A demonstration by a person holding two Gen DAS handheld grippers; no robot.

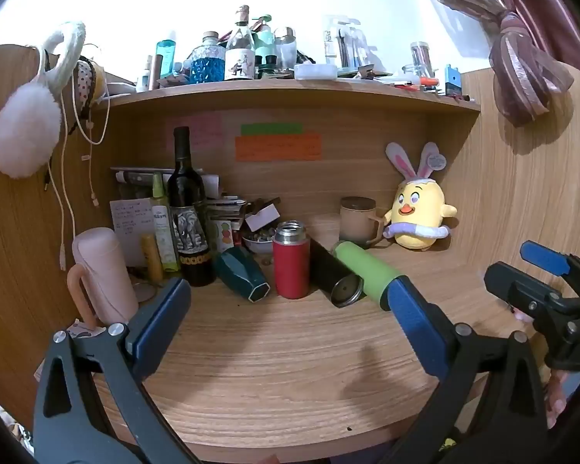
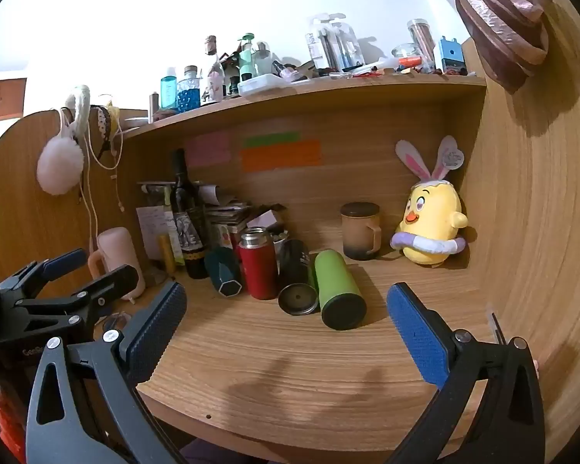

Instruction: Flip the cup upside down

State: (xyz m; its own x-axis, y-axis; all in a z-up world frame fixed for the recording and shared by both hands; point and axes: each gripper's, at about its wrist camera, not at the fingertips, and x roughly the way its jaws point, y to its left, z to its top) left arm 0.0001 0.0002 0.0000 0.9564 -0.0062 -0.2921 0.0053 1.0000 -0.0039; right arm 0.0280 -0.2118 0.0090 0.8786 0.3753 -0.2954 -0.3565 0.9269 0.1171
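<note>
- While both tools hover over the near desk [image 2: 290,379], the left gripper [image 1: 290,328] and right gripper [image 2: 286,332] are spread wide, holding nothing.
- Farther back, a red cup [image 2: 257,266] stands upright, mouth up, between a tipped teal cup [image 2: 222,274] and black flask [image 2: 295,278].
- Right of those lies a green bottle [image 2: 338,290].

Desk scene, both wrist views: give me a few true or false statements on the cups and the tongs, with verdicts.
1. The red cup stands upright with its mouth open. True.
2. The green cup stands upright. False: it lies on its side on the desk.
3. The left tongs grip the black cup. False: they are open and hold nothing.
4. The right tongs are open and empty. True.
5. The teal cup lies tipped over beside the red cup. True.
</note>
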